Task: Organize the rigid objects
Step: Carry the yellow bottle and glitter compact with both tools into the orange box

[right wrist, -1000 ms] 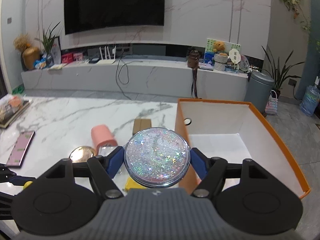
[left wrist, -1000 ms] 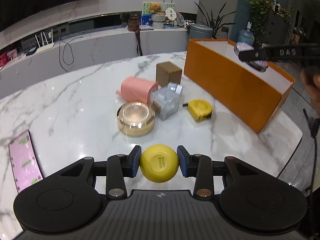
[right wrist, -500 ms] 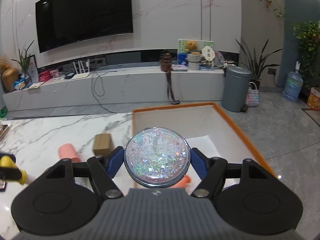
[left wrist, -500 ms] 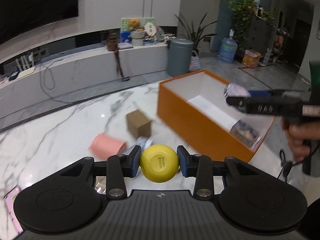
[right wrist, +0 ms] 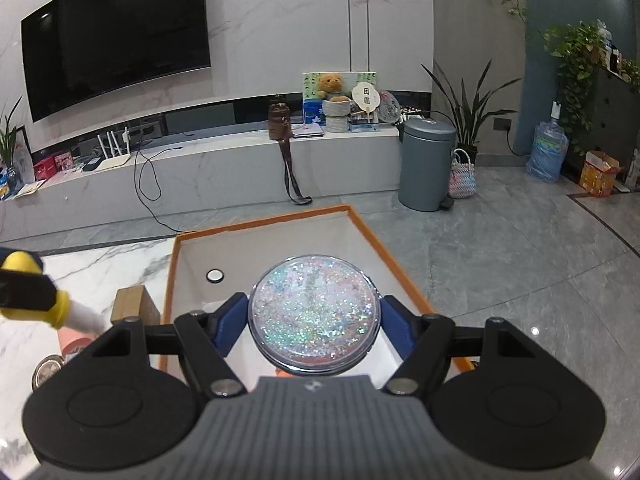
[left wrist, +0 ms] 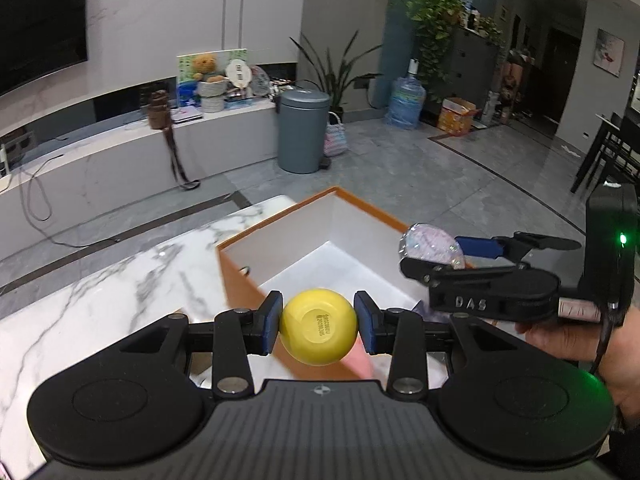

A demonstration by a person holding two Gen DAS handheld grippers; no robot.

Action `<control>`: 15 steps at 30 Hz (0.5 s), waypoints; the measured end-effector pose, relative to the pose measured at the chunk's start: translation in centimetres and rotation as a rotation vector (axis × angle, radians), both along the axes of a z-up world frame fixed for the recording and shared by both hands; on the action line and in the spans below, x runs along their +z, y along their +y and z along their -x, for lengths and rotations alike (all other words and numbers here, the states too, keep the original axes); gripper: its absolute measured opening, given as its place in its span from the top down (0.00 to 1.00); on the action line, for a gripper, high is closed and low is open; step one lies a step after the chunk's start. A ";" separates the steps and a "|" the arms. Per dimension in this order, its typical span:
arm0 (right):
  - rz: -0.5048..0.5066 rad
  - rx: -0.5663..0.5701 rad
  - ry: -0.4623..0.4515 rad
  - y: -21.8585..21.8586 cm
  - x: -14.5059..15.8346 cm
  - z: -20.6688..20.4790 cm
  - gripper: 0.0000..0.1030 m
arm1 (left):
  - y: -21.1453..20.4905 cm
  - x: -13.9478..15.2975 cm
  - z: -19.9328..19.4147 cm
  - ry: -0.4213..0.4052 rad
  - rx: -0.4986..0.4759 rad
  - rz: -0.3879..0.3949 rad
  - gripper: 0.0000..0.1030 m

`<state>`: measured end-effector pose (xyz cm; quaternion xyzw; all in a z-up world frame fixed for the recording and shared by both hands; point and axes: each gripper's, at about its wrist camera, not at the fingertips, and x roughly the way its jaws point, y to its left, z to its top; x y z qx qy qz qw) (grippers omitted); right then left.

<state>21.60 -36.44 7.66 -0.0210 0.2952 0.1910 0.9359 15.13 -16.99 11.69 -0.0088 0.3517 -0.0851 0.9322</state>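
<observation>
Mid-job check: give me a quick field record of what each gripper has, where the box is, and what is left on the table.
left gripper: shut on yellow ball, near the box's open top
right gripper: shut on glitter disc, over the box
orange box: open-topped, white inside, on the marble table
left on table: brown box, pink cylinder, gold round tin
box contents: mostly hidden by the grippers
</observation>
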 end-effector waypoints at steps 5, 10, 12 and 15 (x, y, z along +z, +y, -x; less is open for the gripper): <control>0.002 -0.008 0.027 -0.6 -0.1 -1.3 0.31 | -1.6 -0.9 -3.0 0.037 -0.032 -0.011 0.57; -0.011 -0.030 0.064 -0.8 -0.4 -3.2 0.31 | -2.4 -2.2 -5.9 0.081 -0.040 -0.038 0.57; -0.001 -0.030 0.081 -0.6 -0.9 -4.0 0.31 | -2.6 -2.9 -7.0 0.092 -0.036 -0.067 0.57; 0.028 -0.017 0.120 0.0 -1.8 -5.0 0.31 | -2.7 -3.8 -8.6 0.106 -0.030 -0.100 0.57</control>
